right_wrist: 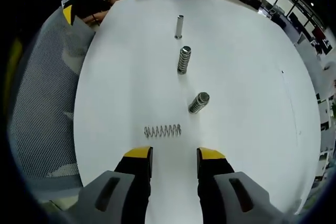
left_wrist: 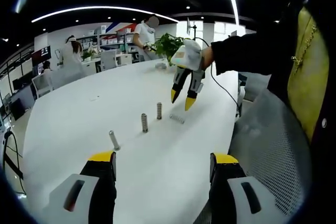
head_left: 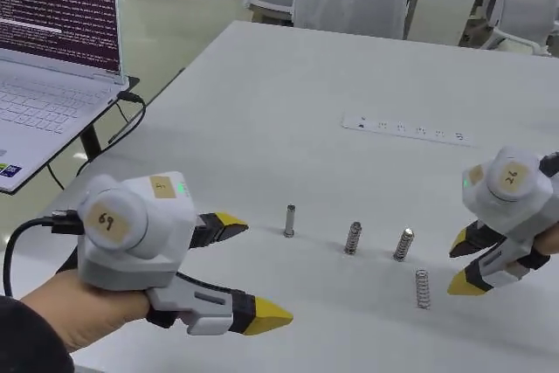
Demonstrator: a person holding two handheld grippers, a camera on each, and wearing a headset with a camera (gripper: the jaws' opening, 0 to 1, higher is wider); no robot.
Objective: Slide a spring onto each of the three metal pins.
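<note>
All sits on your table (head_left: 279,102); the head view adds a laptop (head_left: 52,58). Your left gripper (head_left: 251,270), marked "69", gapes wide, your right gripper (head_left: 461,263) partly, both empty. Two pins (head_left: 355,226) wear springs (head_left: 403,245), the third pin (head_left: 289,220) is bare, and a loose spring (head_left: 423,288) lies by your right jaws.

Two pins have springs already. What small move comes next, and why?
Probably lower the right gripper onto the loose spring and close. Its jaws stand open just short of that spring, and one pin is bare.
</note>
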